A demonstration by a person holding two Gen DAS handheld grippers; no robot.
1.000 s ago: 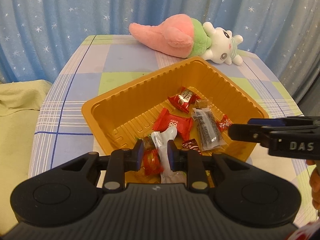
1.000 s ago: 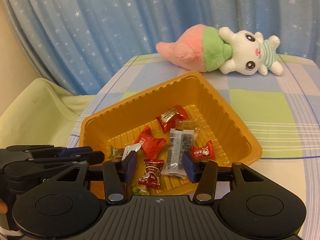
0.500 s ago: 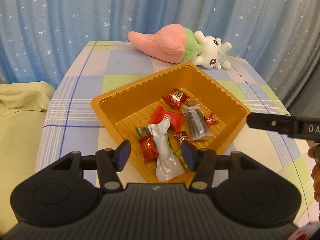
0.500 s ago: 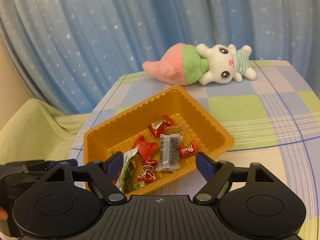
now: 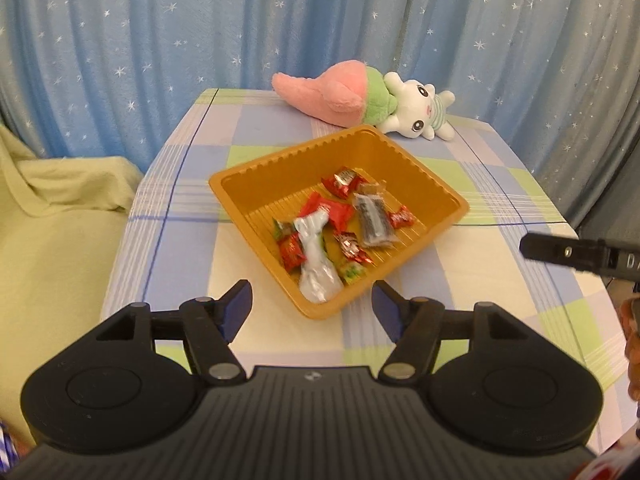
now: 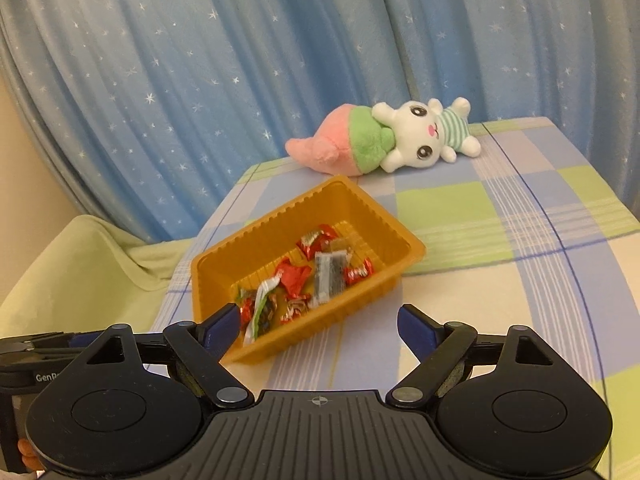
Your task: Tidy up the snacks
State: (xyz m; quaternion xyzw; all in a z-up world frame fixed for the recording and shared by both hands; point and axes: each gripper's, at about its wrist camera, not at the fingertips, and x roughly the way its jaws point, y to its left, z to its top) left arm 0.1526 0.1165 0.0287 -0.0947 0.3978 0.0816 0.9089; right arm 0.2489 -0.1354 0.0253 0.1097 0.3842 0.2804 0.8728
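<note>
An orange plastic tray [image 5: 256, 176] [image 6: 280, 220] stands on the checked tablecloth and holds several wrapped snacks: a white pouch [image 5: 316, 264] [image 6: 260, 300], red packets [image 5: 332, 210] [image 6: 294, 278] and a dark bar [image 5: 372, 222] [image 6: 328, 276]. My left gripper [image 5: 312, 308] is open and empty, held back above the tray's near corner. My right gripper [image 6: 320, 322] is open and empty, above the tray's near side. The right gripper's finger [image 5: 560, 252] shows at the right edge of the left wrist view.
A pink, green and white plush rabbit [image 5: 360, 100] [image 6: 384, 140] lies at the table's far edge. A blue star curtain [image 5: 280, 20] hangs behind. A pale green blanket [image 5: 52, 208] lies left of the table. The checked tablecloth [image 6: 500, 260] spreads right of the tray.
My left gripper let go of the white pouch, which now lies in the tray. Both grippers opened wide and pulled back and up from the tray.
</note>
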